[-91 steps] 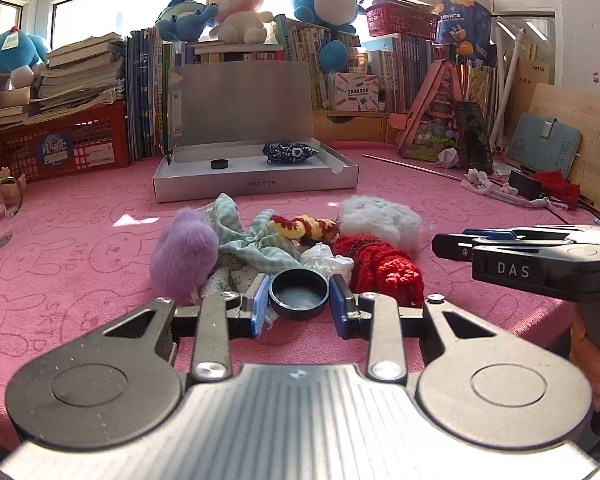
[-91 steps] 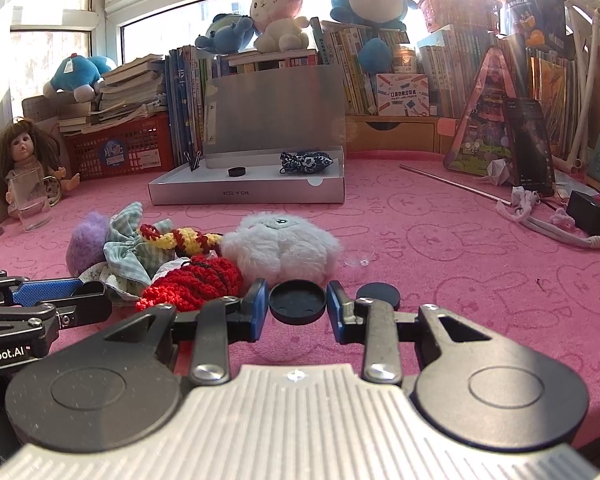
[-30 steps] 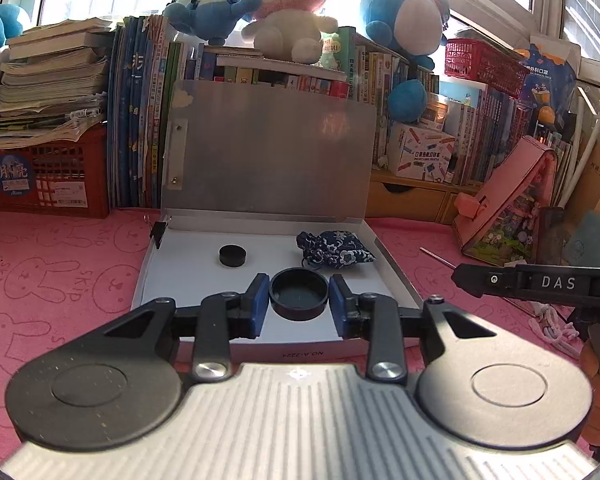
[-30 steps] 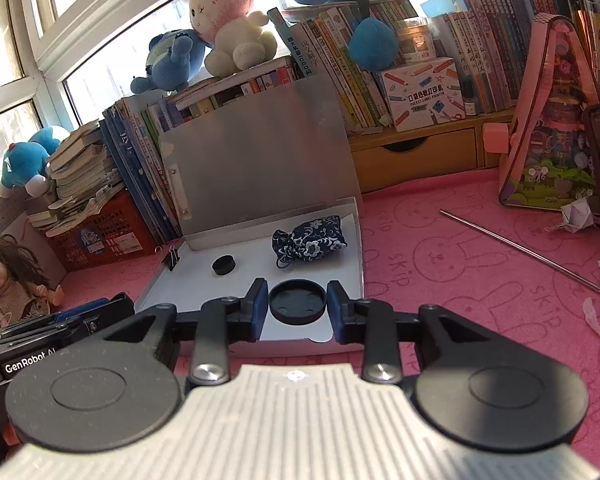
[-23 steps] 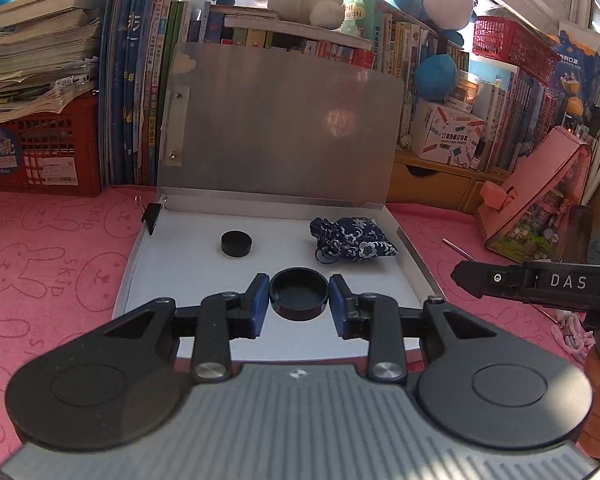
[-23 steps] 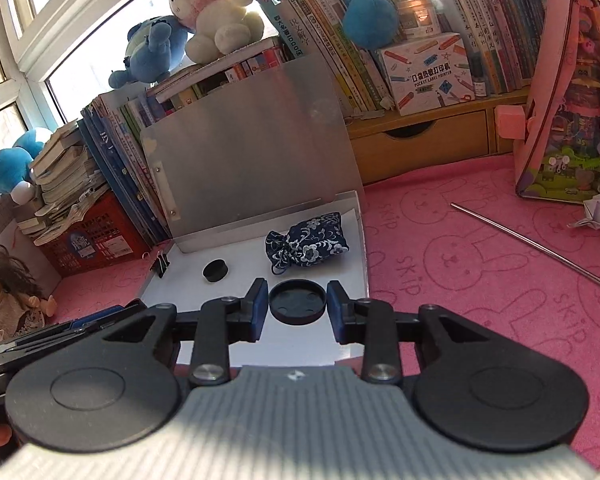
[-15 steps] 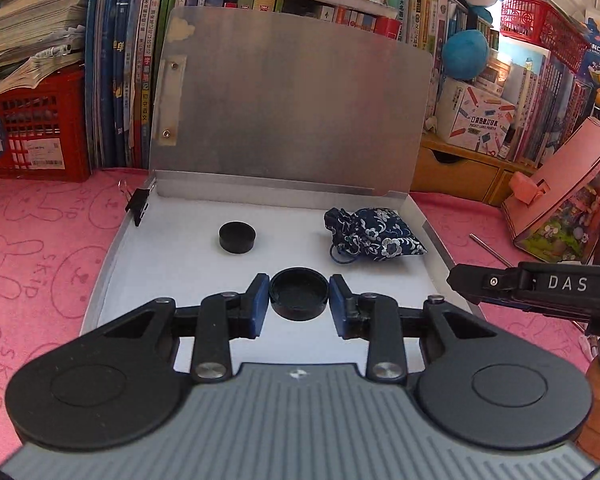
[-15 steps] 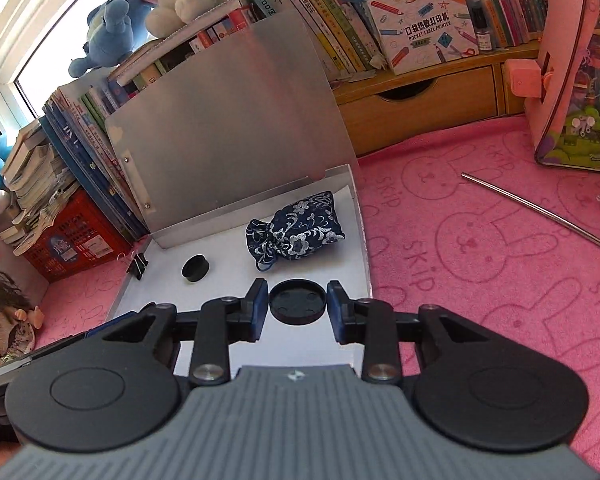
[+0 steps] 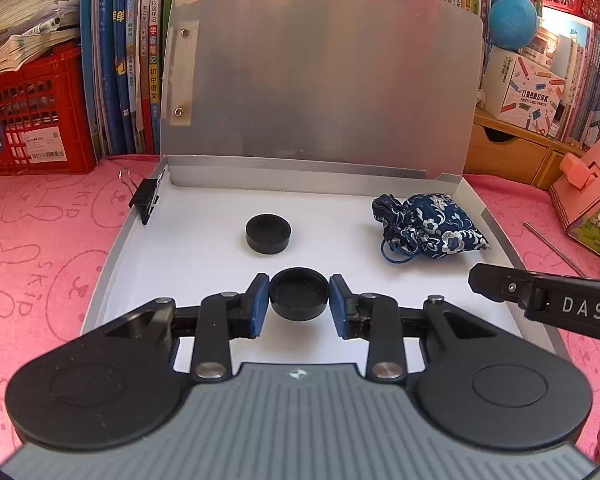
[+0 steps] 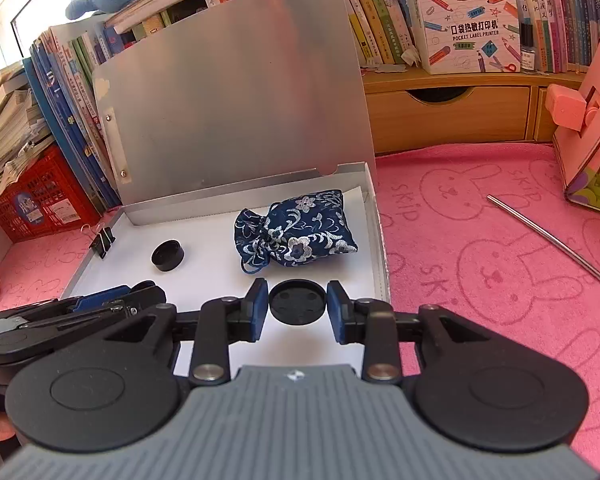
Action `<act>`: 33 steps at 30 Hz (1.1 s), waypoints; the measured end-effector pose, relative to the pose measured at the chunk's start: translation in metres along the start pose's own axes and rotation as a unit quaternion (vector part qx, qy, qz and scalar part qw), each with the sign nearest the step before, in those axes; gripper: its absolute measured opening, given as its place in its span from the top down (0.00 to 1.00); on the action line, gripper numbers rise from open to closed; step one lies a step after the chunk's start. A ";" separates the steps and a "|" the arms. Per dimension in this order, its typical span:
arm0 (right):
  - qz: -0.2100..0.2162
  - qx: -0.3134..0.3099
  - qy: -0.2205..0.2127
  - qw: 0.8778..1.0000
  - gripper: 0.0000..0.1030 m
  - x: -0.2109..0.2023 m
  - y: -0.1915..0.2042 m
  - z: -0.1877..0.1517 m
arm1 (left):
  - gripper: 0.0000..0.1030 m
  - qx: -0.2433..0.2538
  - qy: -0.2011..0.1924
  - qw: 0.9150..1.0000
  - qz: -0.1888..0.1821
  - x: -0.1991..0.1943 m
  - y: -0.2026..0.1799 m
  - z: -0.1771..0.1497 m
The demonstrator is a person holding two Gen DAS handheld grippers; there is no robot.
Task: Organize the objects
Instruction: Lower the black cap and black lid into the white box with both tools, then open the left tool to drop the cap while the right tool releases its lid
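Left gripper: closed on a black cup-shaped cap, held at lower centre over the open white box.
Right gripper: clamped on a flat black lid, low centre above the box.
Box contents: a loose black cap mid-frame; a blue floral pouch at right.
Box wall: a binder clip is fixed at upper left.
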State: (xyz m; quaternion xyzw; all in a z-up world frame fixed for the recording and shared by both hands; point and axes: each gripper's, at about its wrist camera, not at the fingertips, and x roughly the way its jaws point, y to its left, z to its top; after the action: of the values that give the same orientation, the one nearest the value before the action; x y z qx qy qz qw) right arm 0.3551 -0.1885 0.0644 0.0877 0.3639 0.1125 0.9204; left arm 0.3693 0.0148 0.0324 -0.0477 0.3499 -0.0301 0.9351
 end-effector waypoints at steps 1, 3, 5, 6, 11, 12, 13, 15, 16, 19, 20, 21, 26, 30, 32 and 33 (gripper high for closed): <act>-0.001 -0.001 0.001 1.000 0.64 0.002 0.000 0.000 | 0.63 0.000 0.001 1.000 0.003 0.002 0.001 -0.001; -0.005 -0.001 0.002 1.000 0.64 0.006 0.000 0.000 | 0.63 0.006 0.002 1.000 0.008 0.005 0.001 -0.002; -0.009 0.000 0.003 1.000 0.64 0.009 -0.002 0.001 | 0.63 0.006 0.004 1.000 0.012 0.008 0.002 -0.003; -0.010 0.000 0.005 1.000 0.64 0.011 -0.003 0.001 | 0.63 0.004 0.005 1.000 0.013 0.009 0.003 -0.003; -0.013 0.005 0.007 1.000 0.64 0.016 -0.008 -0.001 | 0.63 0.009 0.006 1.000 0.019 0.014 0.003 -0.005; -0.013 0.005 0.008 1.000 0.64 0.017 -0.008 -0.001 | 0.63 0.011 0.005 1.000 0.020 0.014 0.003 -0.005; -0.013 0.005 0.009 1.000 0.64 0.018 -0.008 -0.002 | 0.63 0.012 0.005 1.000 0.021 0.014 0.002 -0.006; -0.013 0.007 0.010 1.000 0.61 0.019 -0.008 -0.003 | 0.63 0.015 0.004 1.000 0.022 0.015 0.002 -0.005; -0.013 0.007 0.007 1.000 0.61 0.019 -0.008 -0.004 | 0.63 0.016 0.004 1.000 0.023 0.014 0.001 -0.006; -0.010 0.016 0.000 1.000 0.42 0.016 -0.010 -0.003 | 0.60 0.017 0.001 1.000 0.025 0.012 0.002 -0.005; -0.004 0.020 -0.004 1.000 0.40 0.014 -0.011 -0.002 | 0.51 0.015 -0.002 1.000 0.025 0.009 0.002 -0.004; -0.001 0.023 -0.007 1.000 0.39 0.011 -0.011 -0.001 | 0.43 0.013 -0.006 1.000 0.024 0.006 0.003 -0.003; 0.013 0.028 -0.020 0.999 0.34 -0.006 -0.013 0.000 | 0.33 -0.014 -0.022 1.000 0.007 -0.013 0.009 0.001; 0.026 0.032 -0.033 0.999 0.32 -0.026 -0.015 -0.002 | 0.33 -0.033 -0.029 0.999 -0.007 -0.033 0.009 -0.004; 0.027 0.025 -0.041 0.998 0.30 -0.036 -0.014 -0.004 | 0.33 -0.029 -0.036 0.999 -0.006 -0.043 0.007 -0.008; 0.028 0.021 -0.046 0.998 0.29 -0.042 -0.013 -0.005 | 0.33 -0.025 -0.042 0.999 -0.008 -0.050 0.005 -0.011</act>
State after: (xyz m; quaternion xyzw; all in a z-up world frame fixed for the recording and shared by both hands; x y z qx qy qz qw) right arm 0.3239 -0.2117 0.0847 0.1217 0.3213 0.1263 0.9306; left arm 0.3240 0.0237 0.0564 -0.0749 0.3107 -0.0265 0.9472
